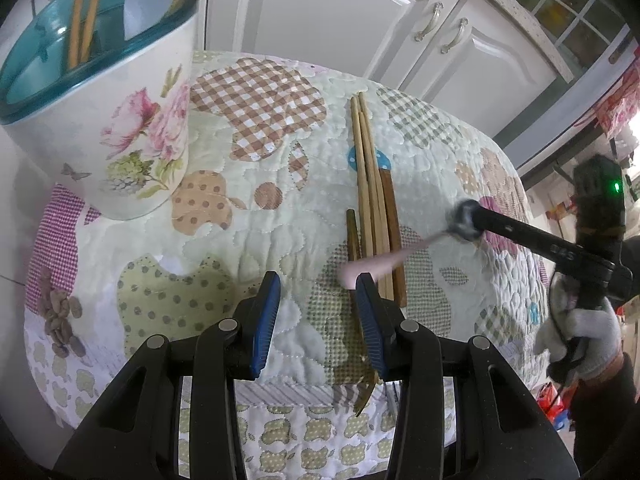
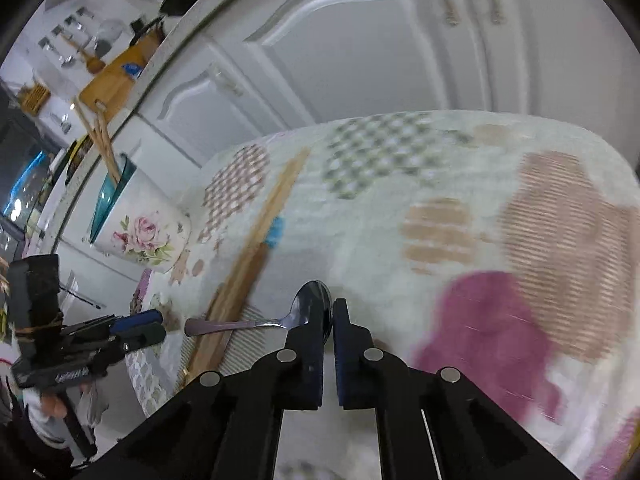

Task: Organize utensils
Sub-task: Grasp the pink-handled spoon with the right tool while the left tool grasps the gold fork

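On the quilted patchwork tablecloth (image 1: 248, 208) a bundle of wooden chopsticks (image 1: 370, 184) lies lengthwise, running from near the middle toward twelve o'clock in the left wrist view, with a darker brown wooden handle (image 1: 390, 216) touching its right side and another dark stick (image 1: 352, 236) just beside its left. At ten o'clock stands a white floral utensil holder (image 1: 132, 140) with a teal inner rim, and wooden sticks (image 1: 86, 12) rise upright out of it. The left gripper (image 1: 318, 300) hovers low over the cloth with its blue-padded jaws spread wide and nothing between them; its right pad sits just above the near ends of the chopsticks. The right gripper (image 2: 328, 320) is clamped on the bowl of a metal spoon (image 2: 308, 312), whose handle sticks out toward nine o'clock, lifted above the chopsticks and motion-blurred. White cabinet doors (image 1: 328, 12) fill the background beyond the table at twelve o'clock.
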Motion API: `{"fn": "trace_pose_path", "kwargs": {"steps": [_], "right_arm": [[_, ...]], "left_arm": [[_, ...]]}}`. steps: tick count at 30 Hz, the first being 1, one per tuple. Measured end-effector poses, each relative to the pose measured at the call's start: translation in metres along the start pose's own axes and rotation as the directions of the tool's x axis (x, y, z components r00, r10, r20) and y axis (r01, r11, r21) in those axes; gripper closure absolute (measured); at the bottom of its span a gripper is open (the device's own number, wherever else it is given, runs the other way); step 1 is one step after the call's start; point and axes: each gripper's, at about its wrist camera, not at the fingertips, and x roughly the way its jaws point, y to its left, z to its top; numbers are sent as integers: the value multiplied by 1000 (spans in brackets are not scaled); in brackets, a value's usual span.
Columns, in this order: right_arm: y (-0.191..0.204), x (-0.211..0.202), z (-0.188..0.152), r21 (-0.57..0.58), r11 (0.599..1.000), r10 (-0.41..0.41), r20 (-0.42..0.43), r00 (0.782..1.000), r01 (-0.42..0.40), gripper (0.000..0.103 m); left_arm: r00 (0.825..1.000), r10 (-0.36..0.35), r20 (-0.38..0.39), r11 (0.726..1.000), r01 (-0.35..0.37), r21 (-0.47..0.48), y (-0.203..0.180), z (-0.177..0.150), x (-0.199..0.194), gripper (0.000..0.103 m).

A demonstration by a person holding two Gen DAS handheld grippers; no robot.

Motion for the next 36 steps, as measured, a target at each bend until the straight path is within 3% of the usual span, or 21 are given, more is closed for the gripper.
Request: {"fn": "trace_pose_path", "kwargs": {"steps": [8,16,20,25,32,36], "right_arm": [[-64,-48,-25,55,998,-31,-32,999,32,99],[-51,-35,-24,31,999,10,-34,999,-9,99],[-44,-31,-21,11,1000,10,-35,999,-10,99],[-41,-30,-22,-7,1000,-1,-52,999,1,99],[-39,-25,-20,15,1000,3,-54,999,-3,99],[-33,-22,-21,6,1000,-7,-47,999,7,98]], "left_arm": [[999,-22,-35,1000,23,19,-8,17,24,65],[998,27,-64,995,-20,102,-24,30,43,71],[997,45,-66,992,-37,123,-24,32,43,82],[996,21,-84,993,-11,120,-18,30,44,82],[995,65,-72,984,-51,173,-30,32,50,82],[997,52,-65,986,-41,159,-25,34,50,95]]}}
